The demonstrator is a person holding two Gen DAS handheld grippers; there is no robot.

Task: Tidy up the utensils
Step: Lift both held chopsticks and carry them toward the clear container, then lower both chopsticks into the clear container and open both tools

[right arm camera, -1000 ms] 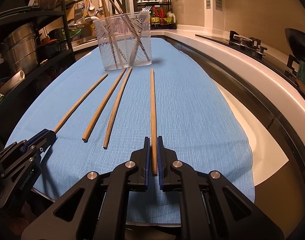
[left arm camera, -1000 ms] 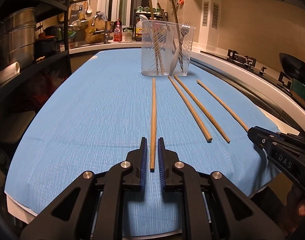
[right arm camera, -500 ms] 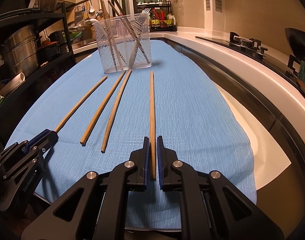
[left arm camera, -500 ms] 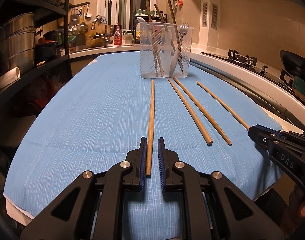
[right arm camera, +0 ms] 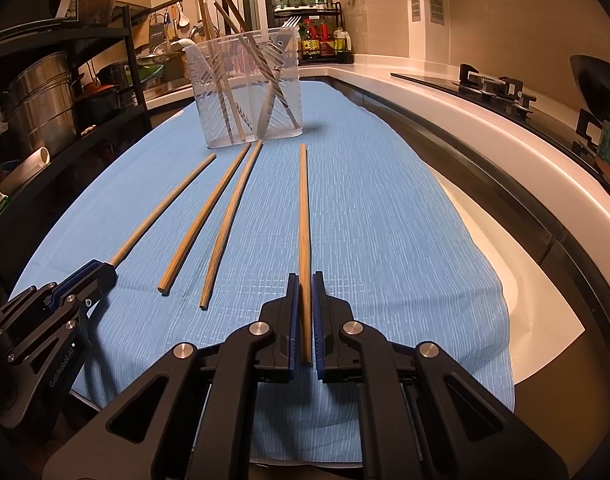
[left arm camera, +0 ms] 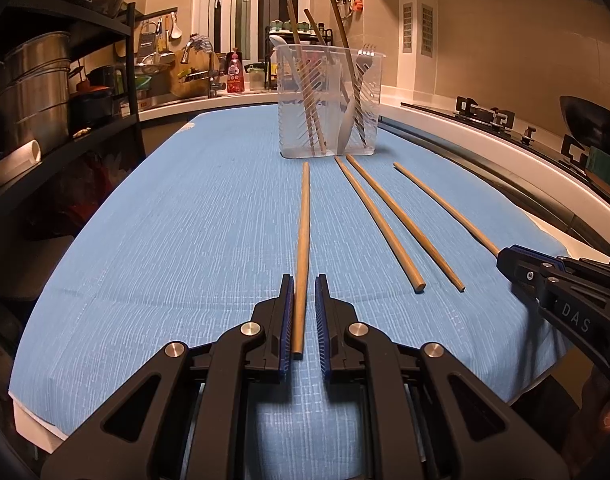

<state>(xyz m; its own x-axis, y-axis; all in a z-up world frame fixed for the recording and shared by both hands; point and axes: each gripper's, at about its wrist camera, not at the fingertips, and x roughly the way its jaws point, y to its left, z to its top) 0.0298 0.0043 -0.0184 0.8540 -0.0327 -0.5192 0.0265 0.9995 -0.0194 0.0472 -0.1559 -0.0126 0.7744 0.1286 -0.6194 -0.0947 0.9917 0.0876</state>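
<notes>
On a blue cloth [left arm camera: 185, 240] over the dim kitchen counter, four slender wooden chopsticks lie before a clear utensil holder [left arm camera: 329, 100], the left gripper [left arm camera: 304, 286] straddling one chopstick [left arm camera: 303, 240] loosely, the right gripper [right arm camera: 303, 280] pinching another [right arm camera: 303, 220].

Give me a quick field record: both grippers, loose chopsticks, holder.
left gripper: open, straddling leftmost wooden chopstick, gap at right pad
right gripper: pads close around rightmost wooden chopstick; clamping unclear
middle two chopsticks: loose on blue cloth, untouched
clear plastic holder: upright, holds chopsticks, fork, white spoon
</notes>
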